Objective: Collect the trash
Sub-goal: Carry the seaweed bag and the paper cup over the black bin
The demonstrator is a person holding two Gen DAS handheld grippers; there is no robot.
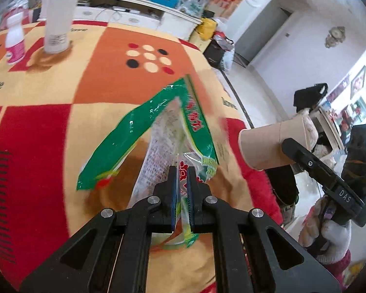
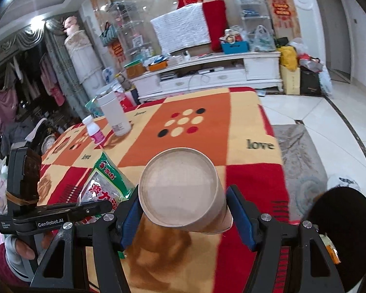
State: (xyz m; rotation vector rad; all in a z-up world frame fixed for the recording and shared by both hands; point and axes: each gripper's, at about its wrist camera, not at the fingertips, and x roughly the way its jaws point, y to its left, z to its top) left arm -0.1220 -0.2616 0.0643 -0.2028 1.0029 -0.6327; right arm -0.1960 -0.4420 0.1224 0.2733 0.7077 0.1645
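Observation:
My left gripper [image 1: 182, 171] is shut on a crinkled green and clear plastic wrapper [image 1: 144, 127], which hangs from the pads above the table. In the right wrist view the wrapper [image 2: 105, 183] shows at the left, with the left gripper [image 2: 102, 206] on it. My right gripper [image 2: 183, 193] is shut on a brown paper cup [image 2: 180, 188] held on its side, one round end toward the camera, blue pads against its wall. The left wrist view shows that cup [image 1: 268, 146] at the right, beside the wrapper, in the right gripper [image 1: 290, 146].
A patterned red, orange and cream blanket [image 2: 207, 127] covers the table. At its far left stand a tall white tumbler [image 2: 114, 114] and a small pink-and-white bottle [image 2: 95, 129]. A dark round object [image 2: 341, 224] sits low right. Tiled floor [image 2: 317, 114] lies right of the table.

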